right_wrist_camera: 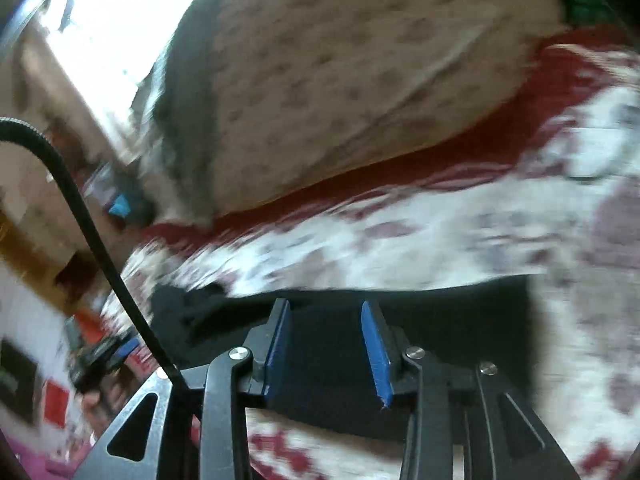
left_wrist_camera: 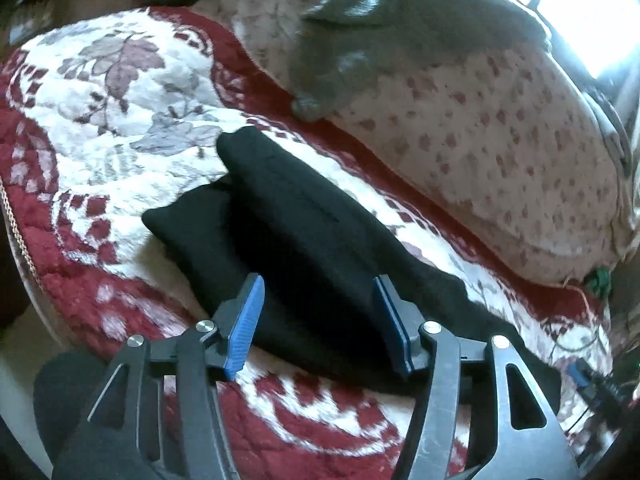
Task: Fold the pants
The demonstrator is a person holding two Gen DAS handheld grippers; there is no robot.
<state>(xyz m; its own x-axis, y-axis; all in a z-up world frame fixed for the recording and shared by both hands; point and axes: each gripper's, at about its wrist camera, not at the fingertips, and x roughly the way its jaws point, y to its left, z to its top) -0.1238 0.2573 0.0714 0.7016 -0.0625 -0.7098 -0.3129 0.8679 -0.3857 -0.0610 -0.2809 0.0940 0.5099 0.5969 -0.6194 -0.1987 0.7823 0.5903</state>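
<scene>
The black pants (left_wrist_camera: 304, 240) lie folded in a long band on the red and white floral bedspread (left_wrist_camera: 120, 120). One narrow end points to the far left, and a second layer sticks out beneath it. My left gripper (left_wrist_camera: 320, 284) hovers over the near part of the pants, its blue pads (left_wrist_camera: 248, 320) wide apart and gripping nothing. In the blurred right wrist view, my right gripper (right_wrist_camera: 324, 304) also stands open over the black pants (right_wrist_camera: 328, 344). The dark cloth shows through the gap between its blue pads (right_wrist_camera: 376, 344).
A large pillow (left_wrist_camera: 480, 140) with small reddish spots lies along the far side of the bedspread, with a grey garment (left_wrist_camera: 400, 32) draped on it. Bright window light glares behind it. A black cable (right_wrist_camera: 80, 208) curves across the left of the right wrist view.
</scene>
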